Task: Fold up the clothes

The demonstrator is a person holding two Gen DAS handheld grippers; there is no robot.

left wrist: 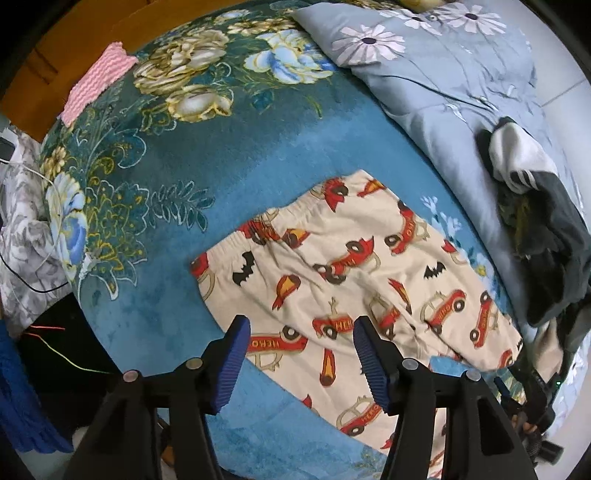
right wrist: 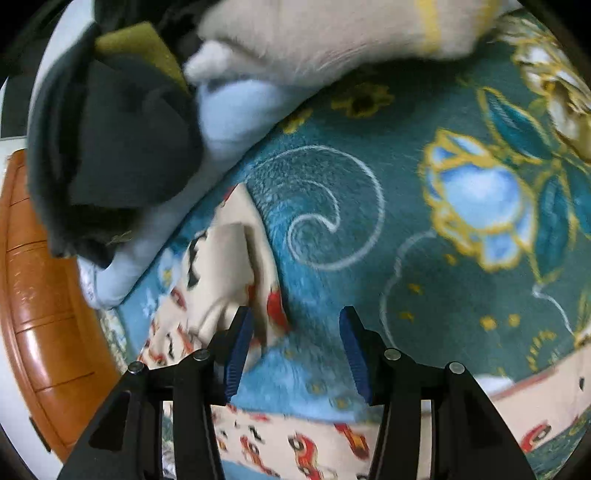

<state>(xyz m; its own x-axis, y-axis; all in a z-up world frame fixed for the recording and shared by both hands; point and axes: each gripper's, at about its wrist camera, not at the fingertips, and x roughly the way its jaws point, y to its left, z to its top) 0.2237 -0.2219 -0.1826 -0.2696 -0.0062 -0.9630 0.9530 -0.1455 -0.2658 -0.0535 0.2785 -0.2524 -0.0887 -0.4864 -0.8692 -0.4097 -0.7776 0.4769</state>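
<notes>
Cream children's pants (left wrist: 354, 273) printed with red cars and black bats lie flat on the blue floral blanket (left wrist: 207, 170), waistband toward the upper left. My left gripper (left wrist: 301, 363) hovers open over the lower part of the pants, nothing between its blue pads. In the right wrist view the same pants (right wrist: 236, 266) show a folded-up leg end, and another stretch of them (right wrist: 295, 446) runs along the bottom. My right gripper (right wrist: 295, 350) stands open over the blanket (right wrist: 369, 221), its left pad close to the leg's edge. This view is blurred.
A pile of dark and striped clothes (left wrist: 535, 206) sits on a grey flowered quilt (left wrist: 443, 81) at the right. A pink knit cloth (left wrist: 96, 81) lies at the bed's far left. Dark garments (right wrist: 110, 147) and a beige one (right wrist: 332, 33) crowd the upper part of the right wrist view; a wooden bed frame (right wrist: 44, 314) lies left.
</notes>
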